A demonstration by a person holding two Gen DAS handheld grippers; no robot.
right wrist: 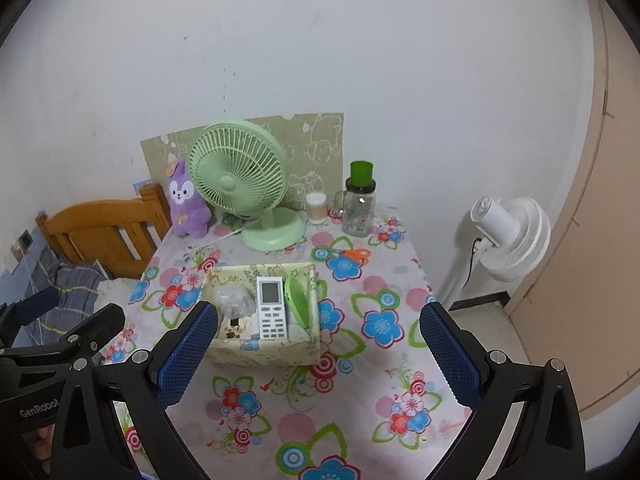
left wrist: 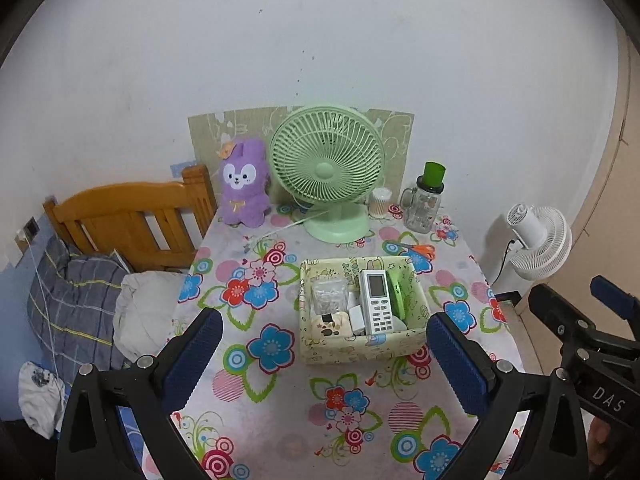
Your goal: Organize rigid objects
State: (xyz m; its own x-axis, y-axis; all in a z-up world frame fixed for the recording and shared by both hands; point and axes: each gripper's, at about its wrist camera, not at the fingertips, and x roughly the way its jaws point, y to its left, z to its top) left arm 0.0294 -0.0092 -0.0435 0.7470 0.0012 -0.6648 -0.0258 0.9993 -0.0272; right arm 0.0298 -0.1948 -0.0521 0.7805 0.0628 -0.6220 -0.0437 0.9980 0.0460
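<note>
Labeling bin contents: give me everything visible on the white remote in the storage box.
The white remote control is a slim, plastic-looking bar with a greyish screen at its far end and rows of small grey buttons below. It lies face up, leaning lengthwise inside the patterned storage box, screen toward the wall. A green flat object rests against its right side; small white items sit at its left. Neither gripper touches it.

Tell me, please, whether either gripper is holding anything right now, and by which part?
Nothing is held. The left gripper and the right gripper are both open and empty, hovering above the table short of the storage box.
</note>
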